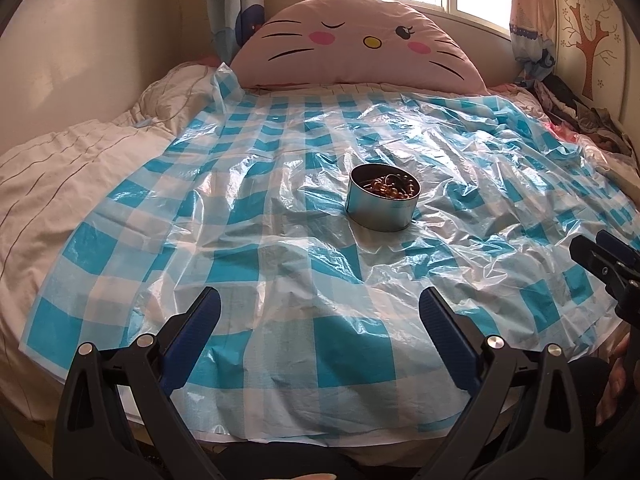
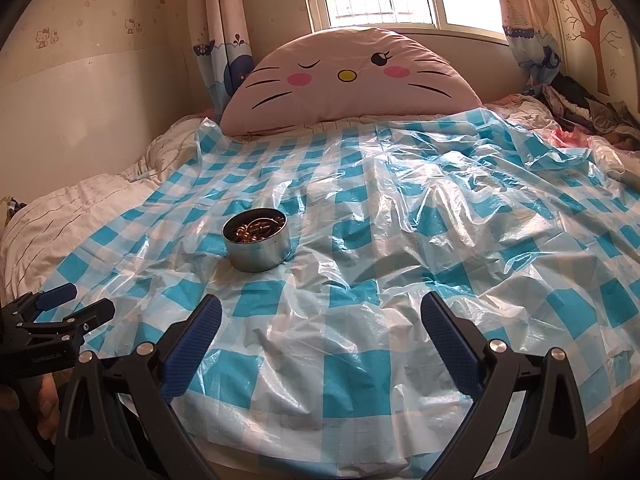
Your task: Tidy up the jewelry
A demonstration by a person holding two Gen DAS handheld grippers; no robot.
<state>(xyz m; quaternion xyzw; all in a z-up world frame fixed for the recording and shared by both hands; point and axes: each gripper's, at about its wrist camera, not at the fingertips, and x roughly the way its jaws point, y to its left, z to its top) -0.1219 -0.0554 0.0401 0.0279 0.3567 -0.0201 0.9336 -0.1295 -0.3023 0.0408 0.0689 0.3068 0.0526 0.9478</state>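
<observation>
A round metal tin (image 1: 382,197) stands upright on the blue-and-white checked plastic sheet (image 1: 280,264) on the bed. Amber beads and a thin ring-like piece of jewelry (image 1: 390,187) lie inside it. In the right wrist view the same tin (image 2: 257,239) sits left of centre, with its beads (image 2: 256,227) showing. My left gripper (image 1: 320,304) hangs open near the bed's front edge, well short of the tin, holding nothing. My right gripper (image 2: 322,308) is also open and holds nothing, to the right of the tin. Each gripper shows in the other's view, the right gripper (image 1: 608,256) and the left gripper (image 2: 72,304).
A large pink cat-face cushion (image 1: 356,44) leans at the head of the bed under the window. Crumpled beige bedding (image 1: 80,168) lies at the left. A heap of dark clothes (image 2: 588,108) sits at the back right. The plastic sheet (image 2: 440,220) is wrinkled.
</observation>
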